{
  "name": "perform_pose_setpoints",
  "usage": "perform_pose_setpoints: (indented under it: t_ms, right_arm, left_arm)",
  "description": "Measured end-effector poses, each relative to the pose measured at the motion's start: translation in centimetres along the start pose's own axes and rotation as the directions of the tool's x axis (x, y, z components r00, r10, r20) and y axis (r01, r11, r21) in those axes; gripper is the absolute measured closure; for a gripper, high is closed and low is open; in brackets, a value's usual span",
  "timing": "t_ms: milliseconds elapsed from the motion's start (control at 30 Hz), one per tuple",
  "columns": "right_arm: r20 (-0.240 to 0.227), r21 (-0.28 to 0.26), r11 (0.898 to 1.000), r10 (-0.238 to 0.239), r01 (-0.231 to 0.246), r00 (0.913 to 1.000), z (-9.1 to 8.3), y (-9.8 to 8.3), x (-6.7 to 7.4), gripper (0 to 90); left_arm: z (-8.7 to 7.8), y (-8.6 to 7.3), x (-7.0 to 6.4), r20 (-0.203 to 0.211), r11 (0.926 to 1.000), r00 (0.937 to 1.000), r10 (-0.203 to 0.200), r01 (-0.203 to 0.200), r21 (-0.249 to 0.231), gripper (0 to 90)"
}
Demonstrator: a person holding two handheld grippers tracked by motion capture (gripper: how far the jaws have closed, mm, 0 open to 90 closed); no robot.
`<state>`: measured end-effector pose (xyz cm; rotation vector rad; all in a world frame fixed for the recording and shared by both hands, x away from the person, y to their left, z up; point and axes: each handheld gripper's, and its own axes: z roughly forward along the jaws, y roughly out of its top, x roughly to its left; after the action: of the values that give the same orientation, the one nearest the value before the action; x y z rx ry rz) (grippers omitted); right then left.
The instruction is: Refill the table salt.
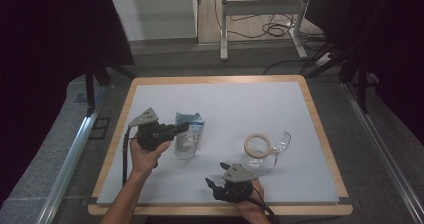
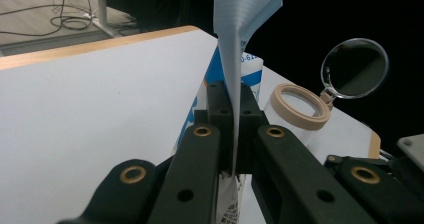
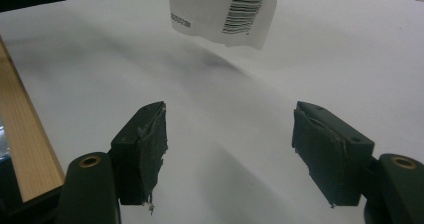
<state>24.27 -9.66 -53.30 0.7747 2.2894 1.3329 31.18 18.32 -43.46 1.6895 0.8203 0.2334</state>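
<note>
Two tools: left tool [image 1: 184, 127] clamped on the blue-and-white pouch [image 1: 189, 141], right tool [image 1: 215, 186] wide open, empty.

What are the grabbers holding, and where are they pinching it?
The left hand-held gripper is shut on the top edge of the plastic bag. The right hand-held gripper is open and holds nothing.

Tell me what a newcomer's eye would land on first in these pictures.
First, the blue-and-white plastic bag, pinched at its edge by the left gripper and held up left of the table's middle. Next, the glass jar lying on its side to the right, tan ring facing up and its clear lid swung open. The right gripper hovers open over bare white tabletop near the front edge.
</note>
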Motion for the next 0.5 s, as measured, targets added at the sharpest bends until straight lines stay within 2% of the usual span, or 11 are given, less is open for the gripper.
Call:
perform_pose_setpoints:
  t_ms: [333, 500]
  right_arm:
    - [0.019, -0.011, 1.0, 0.024, -0.024, 0.9995, 0.9, 0.5, -0.3, 29.2]
    - [0.021, -0.001, 1.0, 0.02, -0.02, 0.9996, 1.6, 0.9, -0.2, 27.7]
  left_arm:
    - [0.3, 0.3, -1.3, 0.032, 1.0, 0.9995, 0.004, -0.004, -0.001, 90.0]
    - [0.3, 0.5, -1.7, 0.045, 1.0, 0.999, 0.002, -0.002, -0.002, 90.0]
